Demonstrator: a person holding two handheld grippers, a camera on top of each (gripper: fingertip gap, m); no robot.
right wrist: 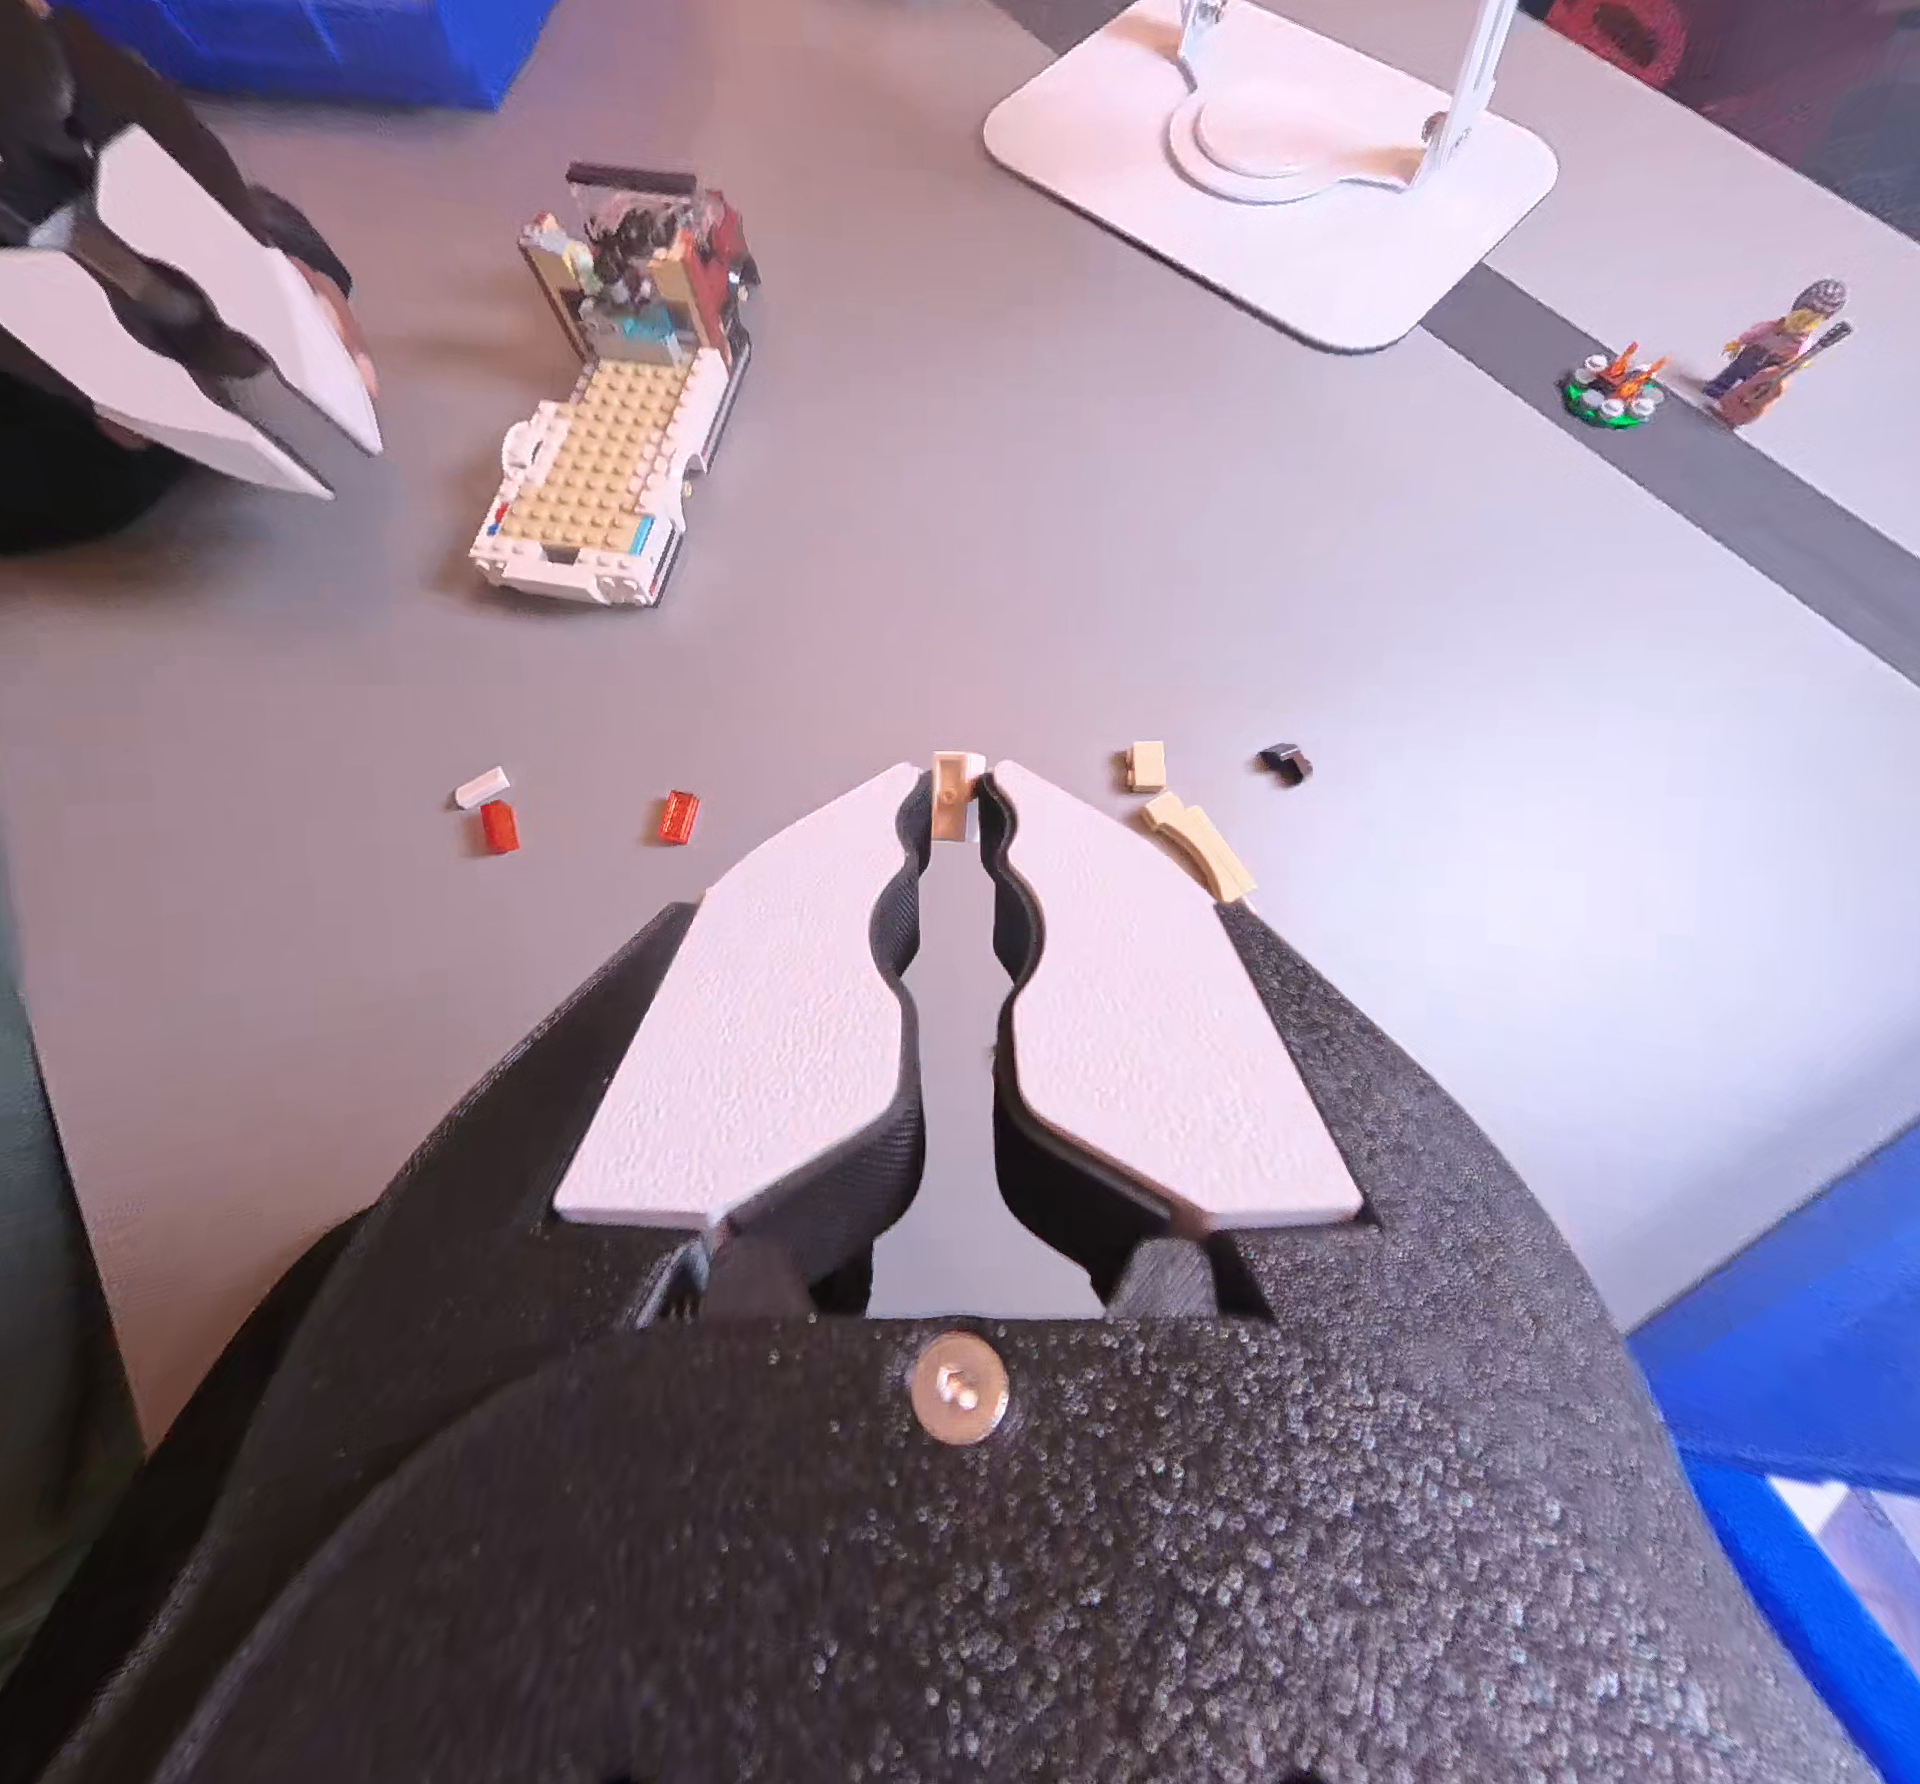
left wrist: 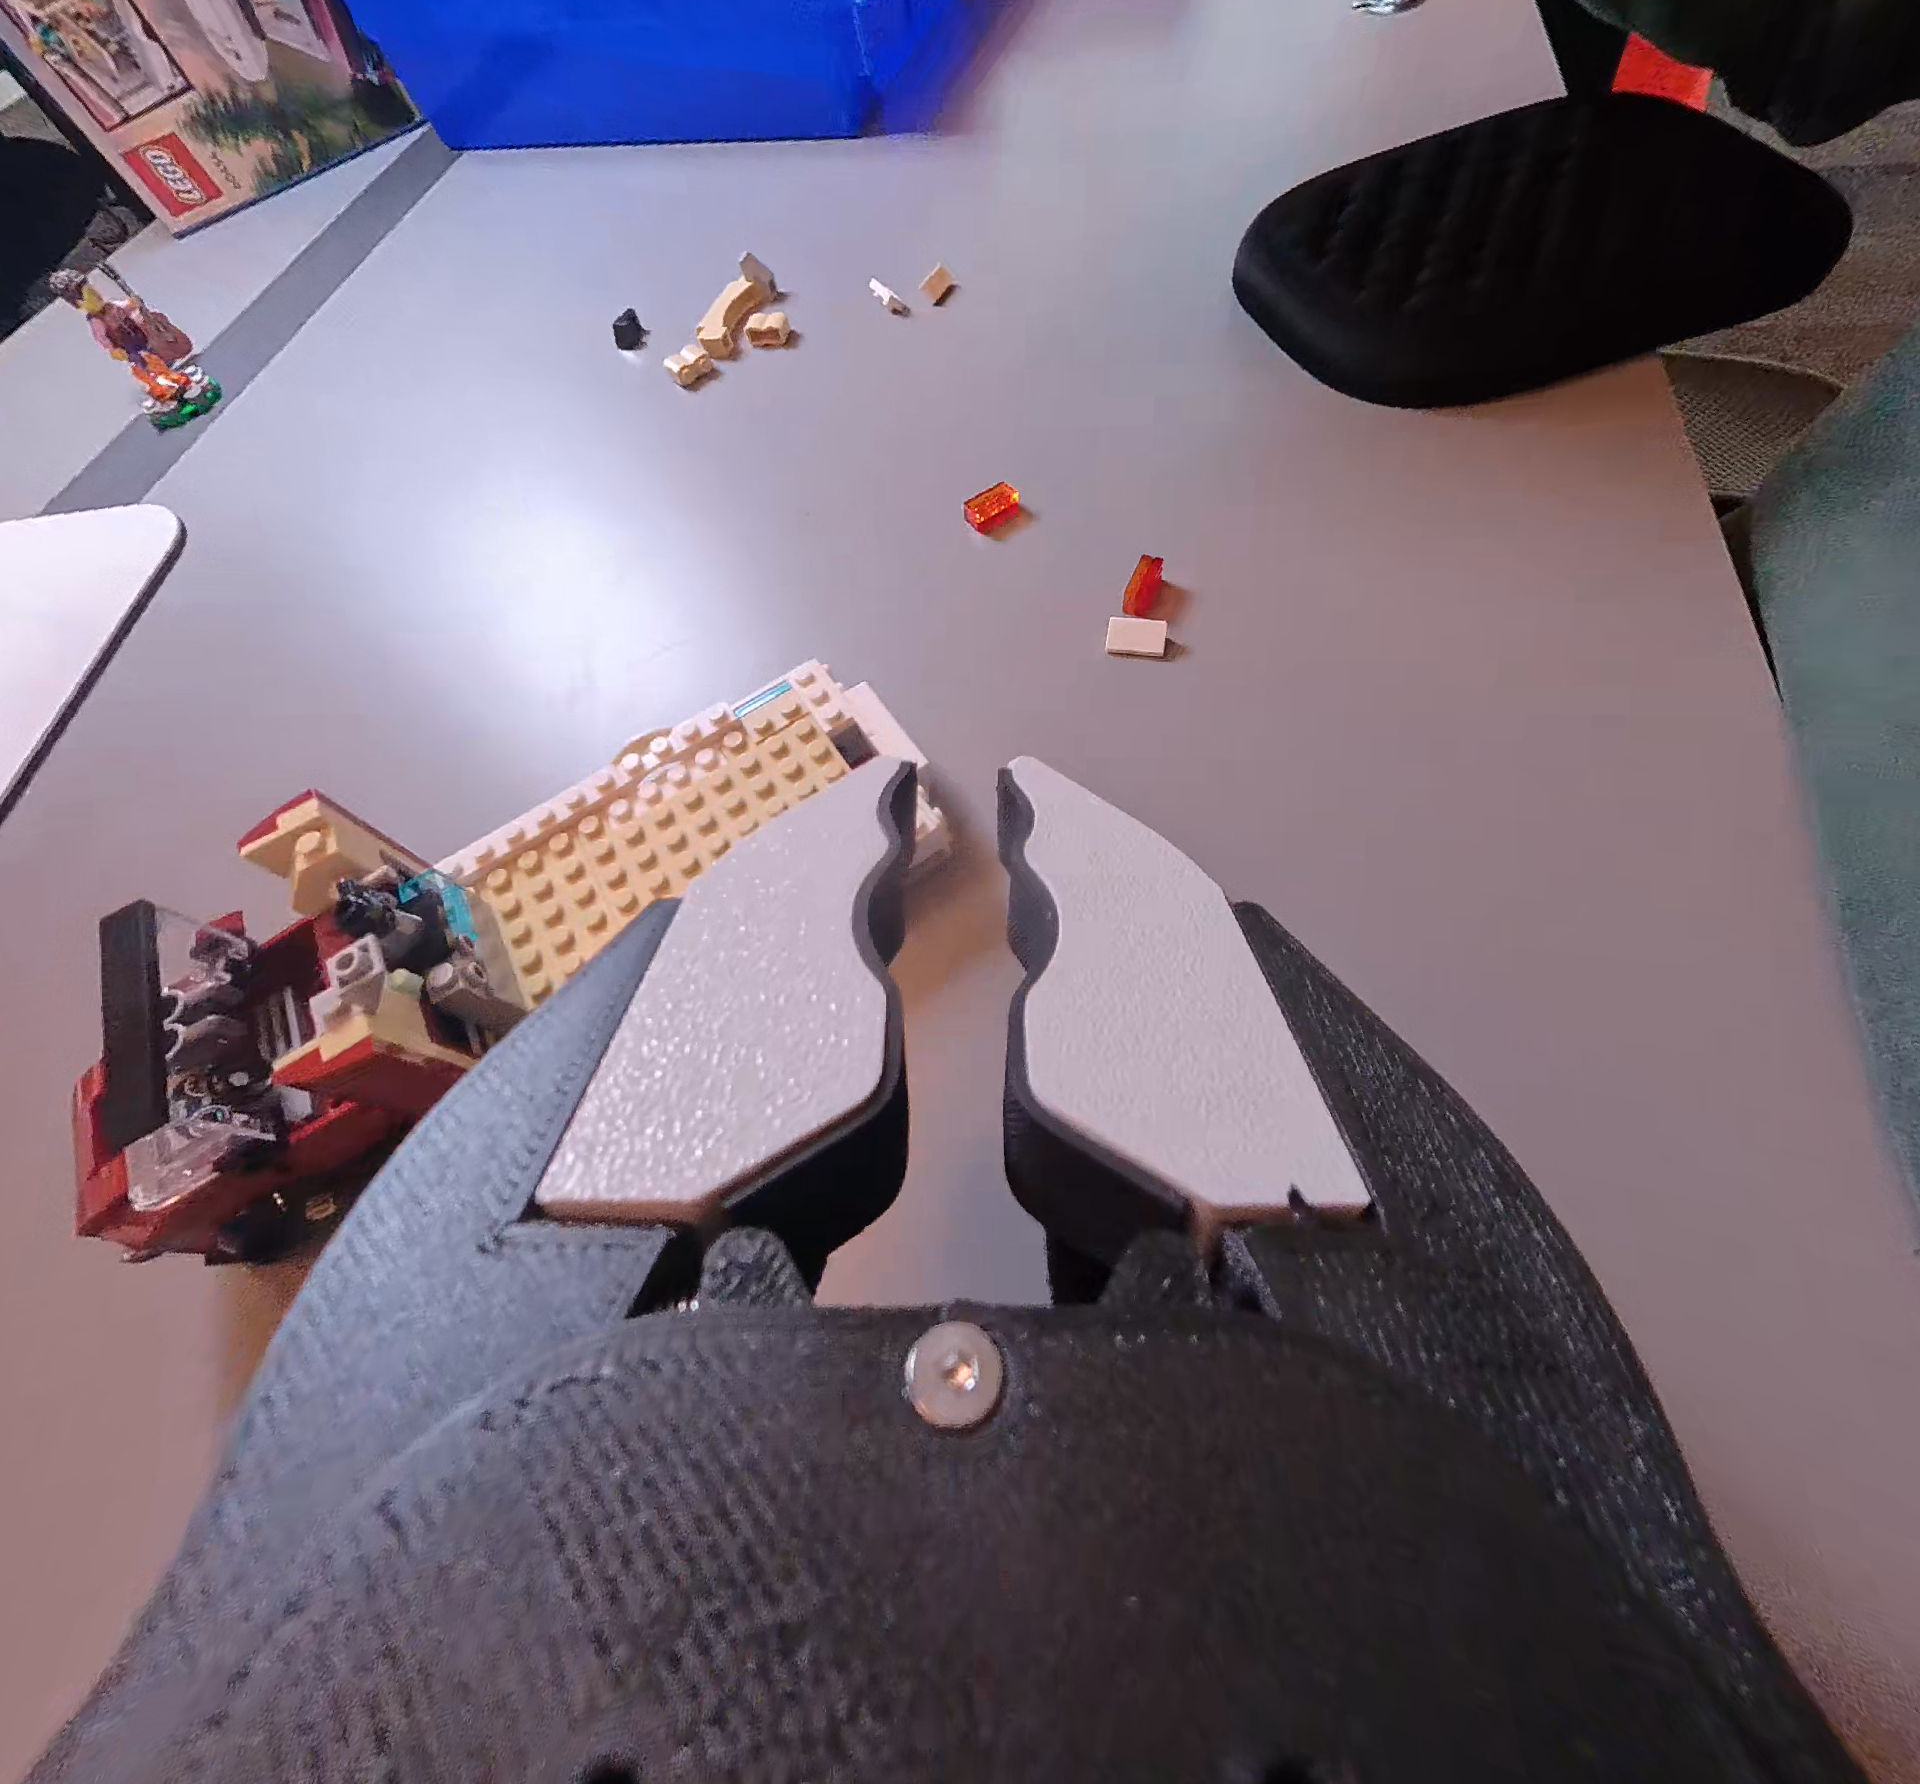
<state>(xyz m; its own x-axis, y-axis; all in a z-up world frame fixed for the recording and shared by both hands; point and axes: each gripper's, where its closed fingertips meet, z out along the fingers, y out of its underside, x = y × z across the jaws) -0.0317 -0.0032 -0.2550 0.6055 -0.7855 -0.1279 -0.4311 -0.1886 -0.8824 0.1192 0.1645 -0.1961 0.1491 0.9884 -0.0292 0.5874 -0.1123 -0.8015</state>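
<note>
My right gripper (right wrist: 957,778) is shut on a small tan brick (right wrist: 950,796), with both pads pressed on its sides, held above the grey table (right wrist: 1039,539). A tan brick (right wrist: 1147,764), a tan curved piece (right wrist: 1195,841) and a black piece (right wrist: 1286,763) lie just to its right. My left gripper (left wrist: 956,778) is open and empty, its left fingertip (left wrist: 894,789) over the corner of a white and tan brick vehicle (left wrist: 623,861). In the right wrist view the left gripper (right wrist: 353,472) sits left of the vehicle (right wrist: 603,467), apart from it.
Two red pieces (left wrist: 990,506) (left wrist: 1143,583) and a white tile (left wrist: 1136,636) lie ahead of the left gripper. Blue bins (left wrist: 623,20), a printed box (left wrist: 156,72), a minifigure (right wrist: 1777,352), a white lamp base (right wrist: 1278,176) and a black armrest (left wrist: 1538,259) ring the table. My left tips are about 30 cm from the tan curved piece (right wrist: 1195,841), my right tips only 12 cm. The left camera catches it too, in the left wrist view (left wrist: 720,318).
</note>
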